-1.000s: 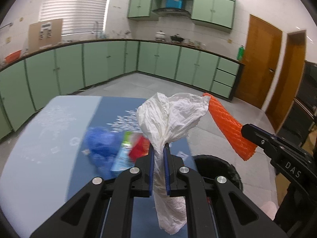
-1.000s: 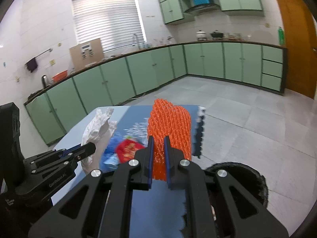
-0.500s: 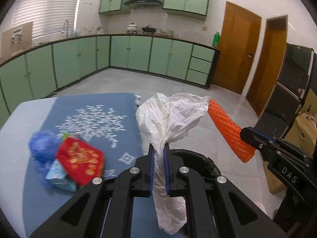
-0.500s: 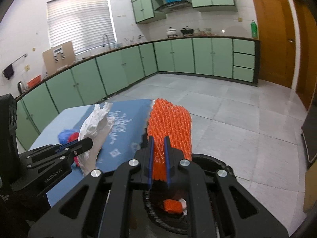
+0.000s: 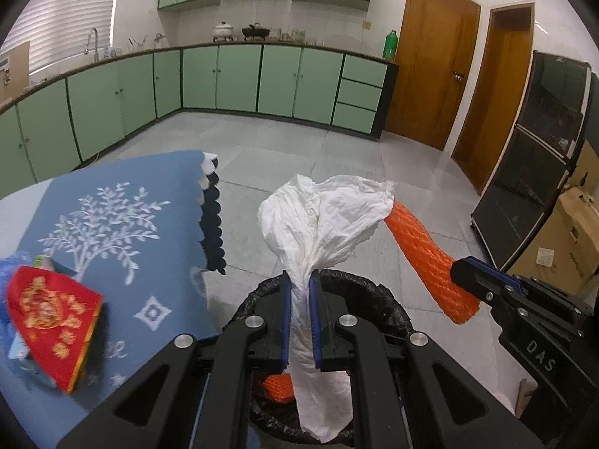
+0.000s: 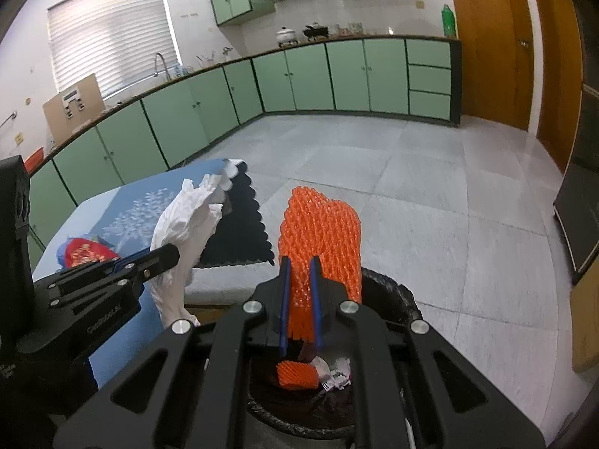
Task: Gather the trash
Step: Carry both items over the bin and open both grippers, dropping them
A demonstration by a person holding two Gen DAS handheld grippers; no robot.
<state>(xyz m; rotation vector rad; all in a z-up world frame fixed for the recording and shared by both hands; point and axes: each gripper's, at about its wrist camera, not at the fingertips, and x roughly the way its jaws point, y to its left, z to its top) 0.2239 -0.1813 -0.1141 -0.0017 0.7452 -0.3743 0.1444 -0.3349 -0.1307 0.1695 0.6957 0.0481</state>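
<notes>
My left gripper [image 5: 299, 292] is shut on a crumpled white paper towel [image 5: 322, 217] and holds it above a black-lined trash bin [image 5: 374, 299] on the floor. My right gripper [image 6: 299, 280] is shut on an orange foam net [image 6: 322, 224], also above the bin [image 6: 393, 295]. The net shows in the left wrist view [image 5: 426, 258], the towel in the right wrist view [image 6: 183, 224]. An orange net piece [image 6: 295, 374] and paper scraps lie inside the bin.
A table with a blue cloth [image 5: 112, 217] stands left of the bin. A red packet [image 5: 52, 318] and blue trash [image 5: 7, 265] lie on it. Green cabinets line the walls. A black cabinet [image 5: 535, 172] and cardboard boxes [image 5: 569, 239] stand at the right.
Both grippers have swung right, from over the table to above the bin, still holding the towel and the net. The table trash now lies at the far left.
</notes>
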